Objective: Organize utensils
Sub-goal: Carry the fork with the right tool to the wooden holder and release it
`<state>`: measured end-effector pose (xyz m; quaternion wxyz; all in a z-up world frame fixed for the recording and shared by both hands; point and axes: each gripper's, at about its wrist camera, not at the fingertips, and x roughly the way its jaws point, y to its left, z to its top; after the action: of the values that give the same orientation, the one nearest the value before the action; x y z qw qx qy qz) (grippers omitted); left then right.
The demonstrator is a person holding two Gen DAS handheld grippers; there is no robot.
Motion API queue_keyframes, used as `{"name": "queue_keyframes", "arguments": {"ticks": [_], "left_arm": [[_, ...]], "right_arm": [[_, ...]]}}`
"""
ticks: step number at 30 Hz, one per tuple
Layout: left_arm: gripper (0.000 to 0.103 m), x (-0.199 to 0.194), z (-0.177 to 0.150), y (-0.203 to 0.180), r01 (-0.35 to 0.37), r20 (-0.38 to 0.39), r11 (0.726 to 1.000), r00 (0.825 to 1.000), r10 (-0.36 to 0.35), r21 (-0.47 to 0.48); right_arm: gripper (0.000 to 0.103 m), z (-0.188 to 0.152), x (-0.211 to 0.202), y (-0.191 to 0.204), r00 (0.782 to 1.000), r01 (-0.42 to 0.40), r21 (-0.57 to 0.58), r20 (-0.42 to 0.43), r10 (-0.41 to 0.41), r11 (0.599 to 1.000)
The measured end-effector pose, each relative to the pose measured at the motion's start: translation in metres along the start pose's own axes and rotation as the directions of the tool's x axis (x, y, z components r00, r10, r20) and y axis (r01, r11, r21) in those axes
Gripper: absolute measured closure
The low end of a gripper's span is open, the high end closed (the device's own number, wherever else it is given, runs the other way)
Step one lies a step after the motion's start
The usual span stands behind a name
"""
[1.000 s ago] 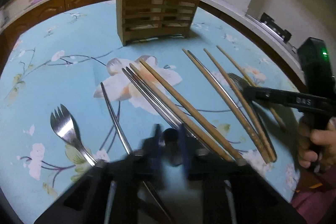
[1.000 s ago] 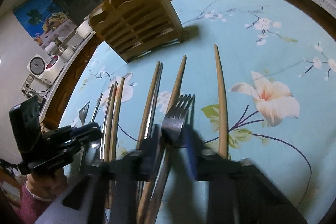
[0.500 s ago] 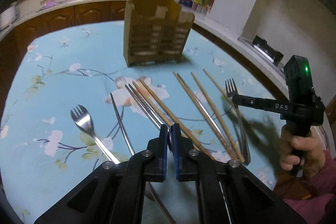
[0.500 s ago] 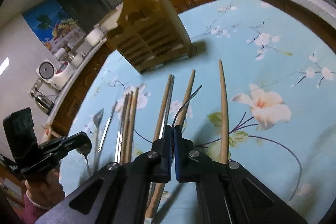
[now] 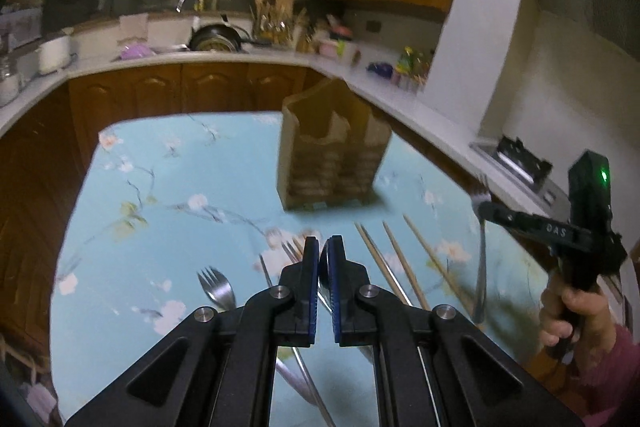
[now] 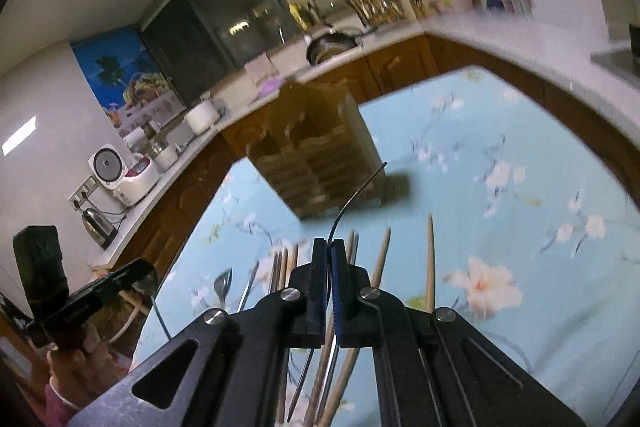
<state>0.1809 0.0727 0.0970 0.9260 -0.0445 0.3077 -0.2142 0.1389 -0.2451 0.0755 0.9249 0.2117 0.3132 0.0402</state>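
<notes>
A wooden utensil holder (image 5: pixel 332 155) (image 6: pixel 316 163) stands upright at the far side of the blue floral table (image 5: pixel 140 207). My left gripper (image 5: pixel 324 241) (image 6: pixel 146 271) is shut on a metal spoon (image 6: pixel 147 281), whose handle hangs below the jaws. Above the table's right side, my right gripper (image 6: pixel 330 243) (image 5: pixel 482 207) is shut on a metal fork (image 5: pixel 480 251) (image 6: pixel 360 187), tines pointing up. Both are held in the air, short of the holder. Wooden chopsticks (image 5: pixel 400 267) (image 6: pixel 430 259), metal chopsticks (image 5: pixel 288 251) and another fork (image 5: pixel 216 287) lie on the cloth.
A white counter (image 5: pixel 240 57) with brown cabinets curves round the table's far side. It carries a wok (image 5: pixel 216 41), a rice cooker (image 6: pixel 132 175), a kettle (image 6: pixel 98 227) and a stove (image 5: pixel 520 155). A hand (image 5: pixel 568 311) in a pink sleeve grips the right gripper's handle.
Both grippers have closed on their utensils and risen from the table, lifting the fork and spoon. Both views have tilted up toward the holder and counter.
</notes>
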Motion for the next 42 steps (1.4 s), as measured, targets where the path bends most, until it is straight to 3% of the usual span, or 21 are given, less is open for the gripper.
{"name": "queue_keyframes", "arguments": {"ticks": [7,16,20,26,30,36,42], "left_arm": [[0.100,-0.010,0.019,0.001,-0.048,0.093,0.998,0.994,0.051,-0.037],[0.100,-0.002,0.060,-0.012,-0.155,0.227,0.987,0.961,0.160,-0.037],[0.100,0.010,0.078,-0.025,-0.209,0.293,0.978,0.933,0.208,-0.026],[0.100,0.048,0.100,-0.048,-0.290,0.365,0.957,0.892,0.266,0.013],[0.100,0.087,0.099,-0.059,-0.332,0.368,0.943,0.880,0.301,0.024],[0.100,0.142,0.091,-0.082,-0.409,0.376,0.912,0.851,0.366,0.038],[0.100,0.185,0.085,-0.100,-0.440,0.358,0.895,0.849,0.388,0.073]], "right_arm": [[0.101,0.025,0.004,0.011,0.994,0.029,-0.074,0.110,-0.021,0.997],[0.101,0.070,0.018,0.021,0.966,0.088,-0.133,0.254,-0.052,0.987],[0.101,0.093,0.027,0.029,0.938,0.123,-0.163,0.341,-0.061,0.979],[0.101,0.124,0.052,0.041,0.879,0.192,-0.183,0.470,-0.085,0.964],[0.101,0.131,0.077,0.046,0.845,0.246,-0.198,0.523,-0.110,0.949],[0.101,0.124,0.113,0.045,0.865,0.244,-0.225,0.491,-0.106,0.944],[0.101,0.102,0.135,0.042,0.882,0.254,-0.286,0.461,-0.100,0.924]]}}
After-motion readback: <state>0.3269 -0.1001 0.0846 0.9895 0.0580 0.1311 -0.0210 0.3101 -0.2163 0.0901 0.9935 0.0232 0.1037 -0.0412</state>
